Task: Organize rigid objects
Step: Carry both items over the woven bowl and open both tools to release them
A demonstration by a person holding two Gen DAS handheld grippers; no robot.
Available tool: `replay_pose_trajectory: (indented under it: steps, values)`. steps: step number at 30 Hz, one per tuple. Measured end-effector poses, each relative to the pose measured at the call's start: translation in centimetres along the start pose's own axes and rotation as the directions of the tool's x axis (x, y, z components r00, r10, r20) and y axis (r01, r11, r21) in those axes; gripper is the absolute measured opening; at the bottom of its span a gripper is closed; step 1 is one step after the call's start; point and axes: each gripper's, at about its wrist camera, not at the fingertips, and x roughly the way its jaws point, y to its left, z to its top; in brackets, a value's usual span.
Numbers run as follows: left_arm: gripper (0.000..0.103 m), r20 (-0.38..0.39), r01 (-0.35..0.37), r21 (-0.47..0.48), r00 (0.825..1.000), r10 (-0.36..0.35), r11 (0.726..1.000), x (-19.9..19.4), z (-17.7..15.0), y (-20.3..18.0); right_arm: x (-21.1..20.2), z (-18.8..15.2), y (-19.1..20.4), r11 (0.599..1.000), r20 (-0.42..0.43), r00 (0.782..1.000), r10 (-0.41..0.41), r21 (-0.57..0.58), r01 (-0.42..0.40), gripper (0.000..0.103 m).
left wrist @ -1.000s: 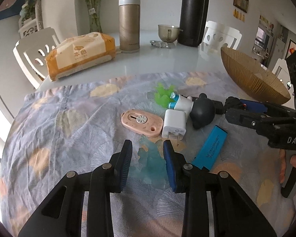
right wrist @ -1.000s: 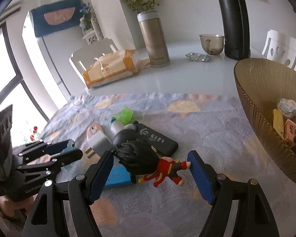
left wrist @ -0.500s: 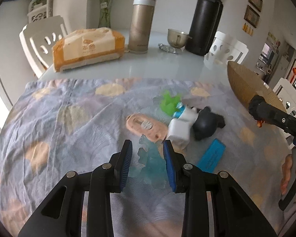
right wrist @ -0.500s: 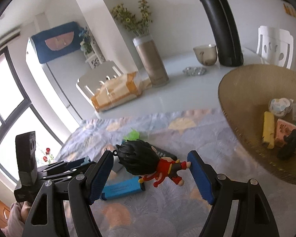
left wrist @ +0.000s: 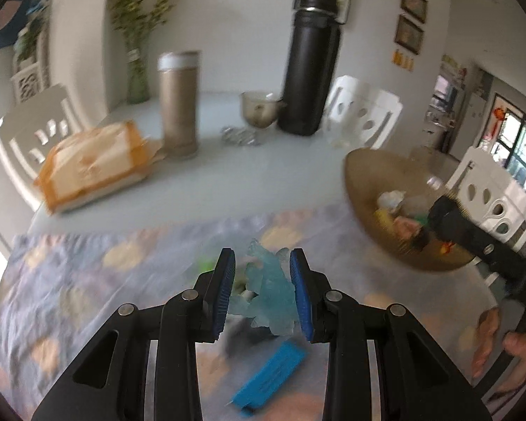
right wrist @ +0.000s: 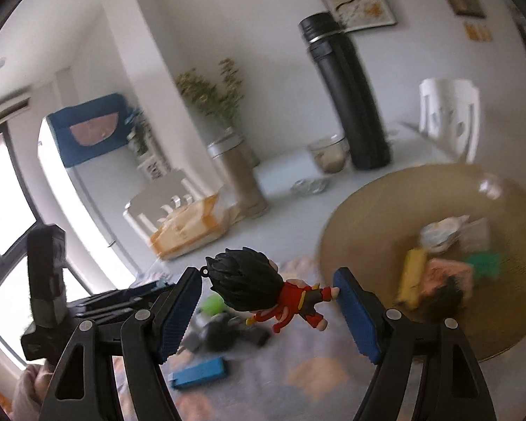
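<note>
My left gripper (left wrist: 263, 293) is shut on a translucent light-blue figure (left wrist: 270, 294) and holds it above the patterned cloth. My right gripper (right wrist: 266, 310) is shut on a small doll with black hair and red clothes (right wrist: 259, 289), held in the air left of the brown woven bowl (right wrist: 378, 210). The bowl also shows in the left wrist view (left wrist: 364, 175), at the right, with several small items in it. A blue flat box (left wrist: 270, 377) lies on the cloth below my left gripper; it also shows in the right wrist view (right wrist: 200, 373).
On the white table behind stand a black flask (left wrist: 310, 66), a gold flask (left wrist: 179, 105), a glass cup (left wrist: 259, 108) and a tissue pack (left wrist: 94, 165). White chairs (left wrist: 364, 112) ring the table. Dark and green items (right wrist: 221, 326) lie on the cloth.
My left gripper has lifted the light-blue figure off the cloth and swung toward the bowl. My right gripper has risen with the doll and moved closer to the bowl.
</note>
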Motion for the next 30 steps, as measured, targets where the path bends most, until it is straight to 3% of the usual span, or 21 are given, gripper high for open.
replay_pose_trajectory:
  steps: [4, 7, 16, 22, 30]
  values:
    - [0.029, 0.013, 0.051, 0.038, 0.999, -0.052, 0.998, 1.3, 2.1, -3.3, -1.0, 0.9, -3.0, 0.996, 0.026, 0.998, -0.053, 0.071, 0.051, 0.076]
    - [0.029, 0.014, 0.101, 0.056, 0.995, -0.102, 0.993, 2.6, 3.3, -6.0, -2.5, 1.8, -5.5, 0.984, 0.06, 0.987, -0.149, 0.109, 0.142, 0.076]
    - [0.029, -0.023, 0.199, 0.122, 0.98, -0.197, 0.972, 6.3, 4.9, -12.8, -4.3, 2.5, -10.0, 0.951, 0.071, 0.967, -0.246, 0.212, 0.226, 0.076]
    - [0.029, -0.045, 0.223, 0.148, 0.975, -0.218, 0.964, 8.0, 5.0, -15.1, -4.7, 2.7, -11.2, 0.934, 0.053, 0.955, -0.293, 0.231, 0.274, 0.076]
    - [0.029, -0.054, 0.22, 0.134, 0.975, -0.215, 0.966, 9.3, 4.4, -15.2, -4.9, 2.5, -12.8, 0.914, 0.027, 0.947, -0.319, 0.275, 0.299, 0.076]
